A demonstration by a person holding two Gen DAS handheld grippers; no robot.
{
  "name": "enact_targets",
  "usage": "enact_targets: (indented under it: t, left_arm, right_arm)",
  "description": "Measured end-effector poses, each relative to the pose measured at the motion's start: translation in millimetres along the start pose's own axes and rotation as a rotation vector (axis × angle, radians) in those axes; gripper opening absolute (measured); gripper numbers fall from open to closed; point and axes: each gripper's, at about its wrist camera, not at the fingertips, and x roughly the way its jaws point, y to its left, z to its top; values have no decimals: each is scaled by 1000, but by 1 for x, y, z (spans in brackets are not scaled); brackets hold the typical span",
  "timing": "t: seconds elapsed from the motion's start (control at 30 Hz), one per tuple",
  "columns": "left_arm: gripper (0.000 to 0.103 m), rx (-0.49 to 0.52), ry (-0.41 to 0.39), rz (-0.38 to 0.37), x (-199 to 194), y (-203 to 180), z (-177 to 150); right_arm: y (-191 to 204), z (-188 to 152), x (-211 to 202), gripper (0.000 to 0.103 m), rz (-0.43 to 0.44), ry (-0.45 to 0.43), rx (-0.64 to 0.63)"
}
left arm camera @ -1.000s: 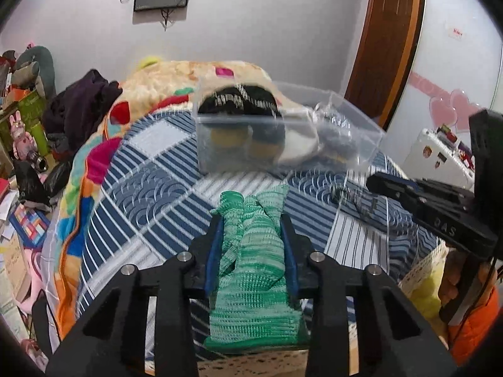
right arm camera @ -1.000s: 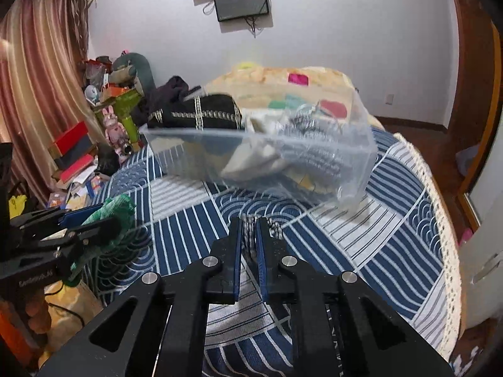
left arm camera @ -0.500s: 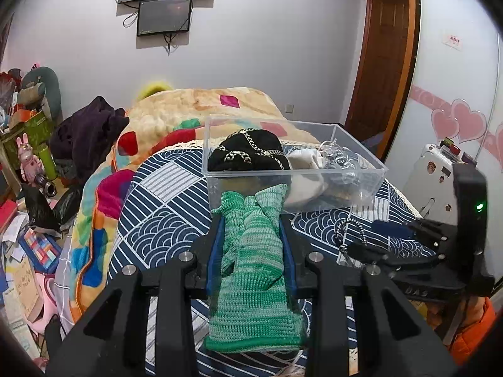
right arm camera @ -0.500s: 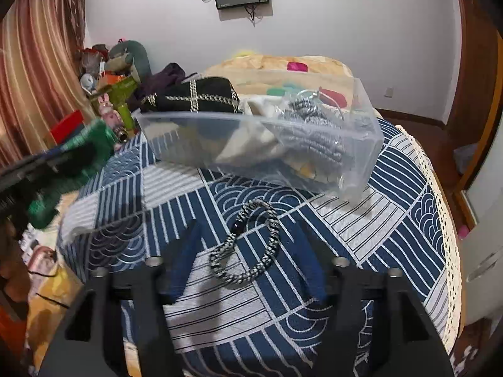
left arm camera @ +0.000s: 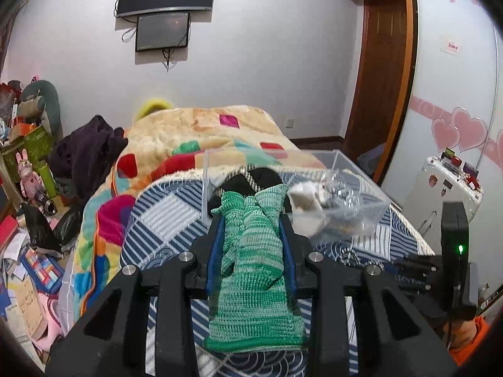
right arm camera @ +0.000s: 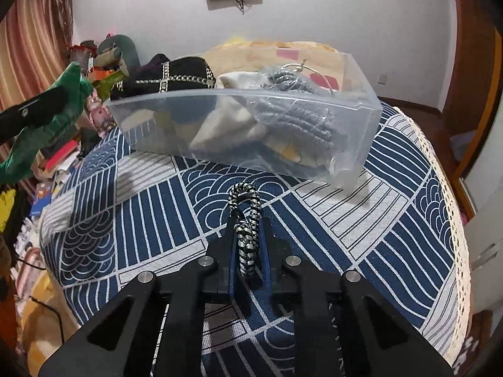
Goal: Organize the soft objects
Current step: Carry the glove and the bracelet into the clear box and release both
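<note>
My left gripper (left arm camera: 251, 223) is shut on a green knitted glove (left arm camera: 251, 260) and holds it up in the air just short of the clear plastic box (left arm camera: 371, 210). The glove and left gripper also show at the left edge of the right wrist view (right arm camera: 41, 116). My right gripper (right arm camera: 248, 223) is shut on a black-and-white braided loop (right arm camera: 246, 220) low over the blue patterned tablecloth (right arm camera: 345, 220), in front of the box (right arm camera: 361, 144). The box holds a black hat (right arm camera: 176, 75), a cream cloth (right arm camera: 232, 119) and a bagged grey item (right arm camera: 301, 110).
The round table (right arm camera: 452, 220) has a lace edge at the right. A bed with a colourful blanket (left arm camera: 195, 138) lies behind it. Toys, books and clutter (left arm camera: 28, 188) crowd the floor at the left. A white case (left arm camera: 446, 185) stands at the right.
My left gripper has lifted the green glove higher and closer to the box. My right gripper opened over the braided loop, then shut on it.
</note>
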Motion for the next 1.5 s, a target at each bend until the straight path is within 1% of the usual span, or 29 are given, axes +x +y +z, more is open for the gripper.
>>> enact_targets:
  t: [0.1,0.23,0.4,0.53,0.67,0.83,1.0,1.13,1.2,1.23,1.27,1.33,1.4,1.47,1.5]
  left_arm:
    - [33,2,-19,-7,2,-1,13]
    - [33,23,-49,4,7,-5,31]
    - [33,27,-64,-8,19,-7,50]
    - [33,33,-38,-17,40,-10,65]
    - [33,34,-12,-18,61,-11,71]
    - [33,23,51,-25,95,-11,74]
    - [33,24,120,-37,125,-13,66]
    - [35,56,148,-15,140,-19,57]
    - [42,64,158,-8,144,-21,54]
    - [50,61,165,-9,145,-21,52]
    - [56,56,171,-12,145,-20,51]
    - [59,54,176,-11,145,-18,48]
    - [60,56,181,-16,143,-16,46]
    - [66,53,186,-26,138,-15,43]
    - [67,51,185,-31,136,-14,42]
  right_arm:
    - [-1,2,-7,11,-3,-22,-4]
    - [1,15,-25,11,2,-78,-23]
    - [-1,48,-48,11,-8,-186,-40]
    - [-1,76,-51,11,-12,-251,-45]
    - [1,95,-44,11,-15,-277,-34]
    - [3,108,-26,11,-17,-260,-13]
    - [2,113,-4,11,-18,-204,2]
    - [-3,109,9,12,-12,-154,16]
    - [-5,106,13,12,-11,-133,23]
    - [-7,103,14,12,-8,-124,28]
    - [-7,102,14,13,-4,-120,32]
    - [-10,99,11,16,12,-115,41]
    - [-12,97,6,27,16,-120,45]
    - [-13,96,0,31,14,-135,39]
    - [-13,96,-3,35,7,-142,33]
